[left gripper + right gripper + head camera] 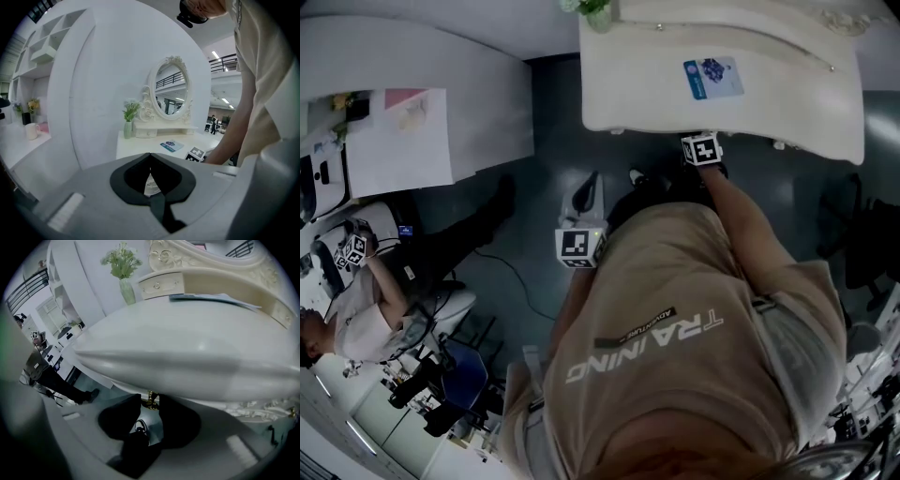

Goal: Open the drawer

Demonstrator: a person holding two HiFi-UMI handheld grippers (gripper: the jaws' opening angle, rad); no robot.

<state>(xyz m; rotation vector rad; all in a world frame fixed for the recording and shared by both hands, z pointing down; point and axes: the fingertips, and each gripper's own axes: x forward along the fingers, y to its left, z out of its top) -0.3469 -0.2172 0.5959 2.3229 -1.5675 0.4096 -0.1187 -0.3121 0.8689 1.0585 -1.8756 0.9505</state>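
Note:
A white dressing table [722, 103] fills the top of the head view. At its front edge I see my right gripper's marker cube [701, 150]; the jaws are hidden under the tabletop. In the right gripper view, my right gripper [151, 401] points down under the tabletop [187, 348]. A small gold drawer handle [151, 399] fills the gap between the black pad tips, which look closed on it. The drawer front is hidden. My left gripper [591, 185] hangs over the floor, left of the table. Its pads [166, 178] meet at the tips [150, 157], with nothing between them.
An oval mirror [171, 91], a vase of green sprigs [123, 273] and a blue booklet [712, 77] stand on the table. Small drawers [161, 284] sit at the mirror's base. A seated person [366, 309] and a white desk [412, 122] are at left.

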